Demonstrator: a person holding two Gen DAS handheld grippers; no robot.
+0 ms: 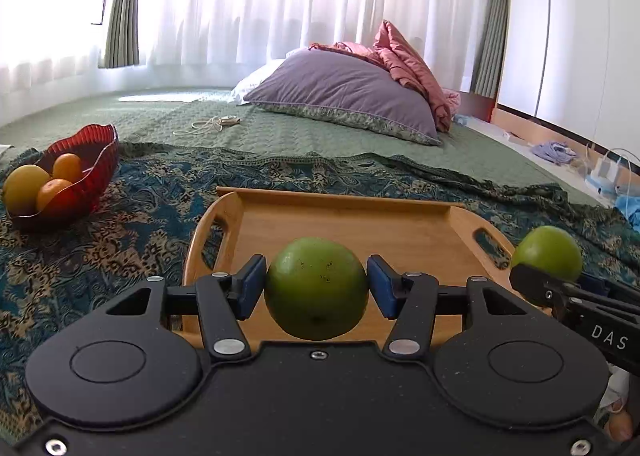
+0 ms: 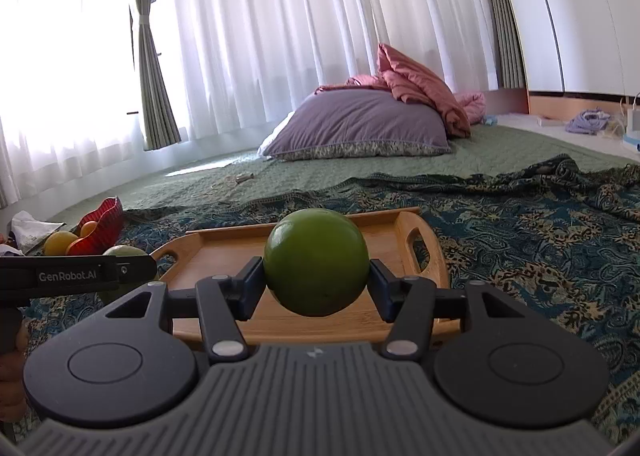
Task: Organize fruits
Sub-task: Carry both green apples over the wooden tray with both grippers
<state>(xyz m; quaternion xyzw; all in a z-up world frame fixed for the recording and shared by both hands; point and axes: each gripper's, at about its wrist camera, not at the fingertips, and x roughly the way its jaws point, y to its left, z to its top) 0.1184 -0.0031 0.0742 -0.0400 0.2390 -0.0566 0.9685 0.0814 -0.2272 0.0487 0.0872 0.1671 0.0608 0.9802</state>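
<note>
My left gripper (image 1: 316,288) is shut on a green round fruit (image 1: 316,288), held over the near side of a wooden tray (image 1: 352,215). My right gripper (image 2: 316,276) is shut on a second green fruit (image 2: 316,262) above the same tray (image 2: 224,252). In the left wrist view that second fruit (image 1: 550,252) shows at the right edge, in the right gripper's fingers. A red glass bowl (image 1: 90,159) with a yellow fruit (image 1: 24,185) and two orange fruits (image 1: 66,167) sits to the left on the patterned cloth. The tray's floor looks bare.
The tray and bowl rest on a blue patterned cloth (image 1: 140,215) spread over a green bedspread (image 1: 280,127). A purple pillow (image 1: 344,95) and pink blanket (image 1: 404,59) lie at the back. A cord (image 1: 208,123) lies on the bedspread. White curtains hang behind.
</note>
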